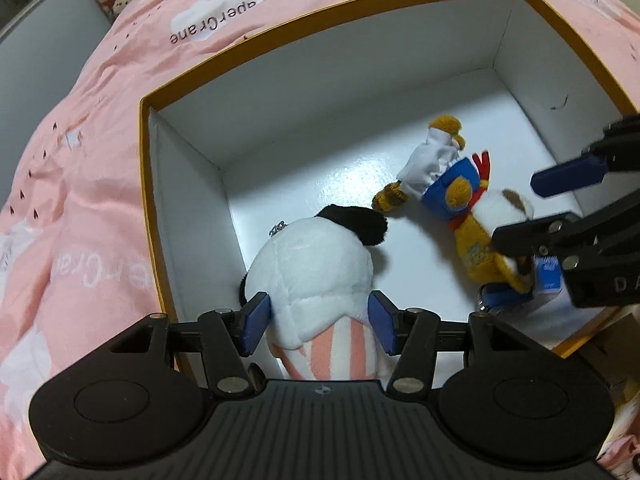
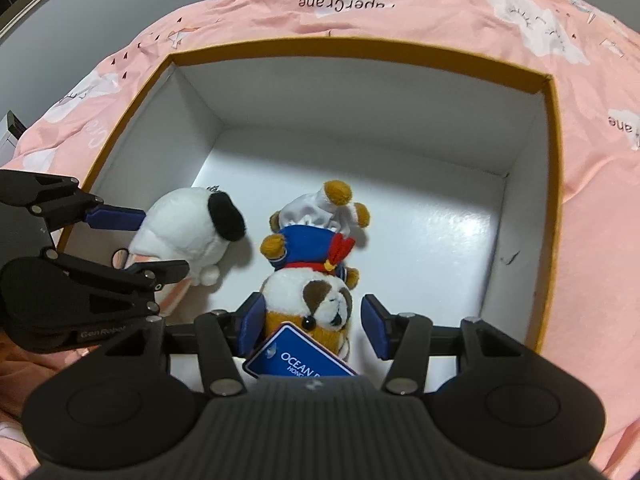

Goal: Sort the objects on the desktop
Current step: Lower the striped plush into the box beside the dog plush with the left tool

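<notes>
left gripper point(image 1: 318, 322) has its blue pads spread on either side of the white snoopy plush point(image 1: 316, 276), lying at the left of the orange-rimmed box point(image 1: 320, 12). right gripper point(image 2: 314, 326) is also spread wide around the sailor bulldog plush point(image 2: 316, 280) beside it, whose blue ocean park tag point(image 2: 298, 356) lies between the fingers.

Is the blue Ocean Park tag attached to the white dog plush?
No, the blue tag lies at the brown sailor dog plush between the right gripper pads, apart from the white dog plush.
</notes>
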